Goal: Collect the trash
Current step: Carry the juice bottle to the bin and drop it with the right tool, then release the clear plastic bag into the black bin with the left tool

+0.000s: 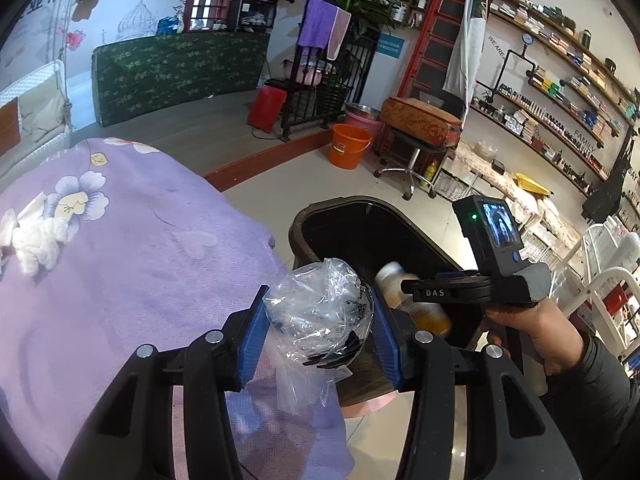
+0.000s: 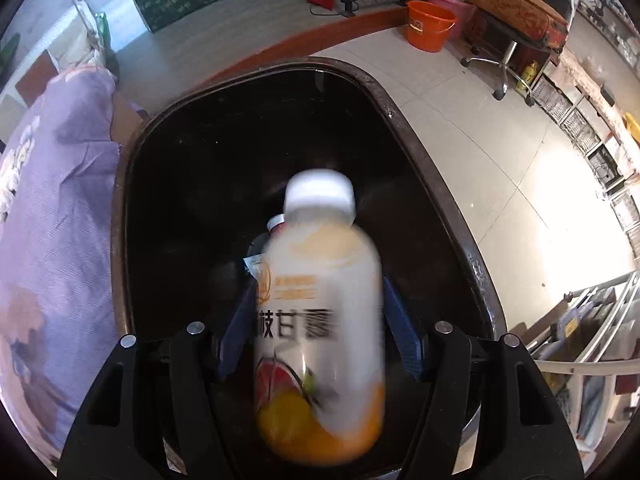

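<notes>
Far left in the left wrist view there's some white tissue (image 1: 34,236) sitting on the purple flowered sheet (image 1: 132,264), well away from everything else. Moving right, the left gripper (image 1: 320,316) has its blue pads clamped on a crumpled clear plastic bag (image 1: 316,304), squeezed from both sides, with a flap of the plastic hanging below the pads. It's held right at the edge of the sheet, just beside the near rim of the dark bin (image 1: 352,236). Right of that you can see a person's hand (image 1: 532,328) holding the right gripper (image 1: 420,292) over the bin, with the bottle (image 1: 412,300) poking out past it.

In the right wrist view the sheet (image 2: 60,240) is on the left and the bin (image 2: 400,112) fills the middle, its open mouth straight below the gripper. The right gripper (image 2: 320,340) has its fingers (image 2: 404,332) spread apart with the white and orange bottle (image 2: 320,320) between them, cap pointing into the bin. The bottle is blurred, and the pads don't look pressed onto it; there's a visible gap on the right side. Something else with a small cap (image 2: 276,222) lies down in the bin behind the bottle, too dark to make out. An orange bucket (image 2: 428,24) stands on the floor further back on the right.
</notes>
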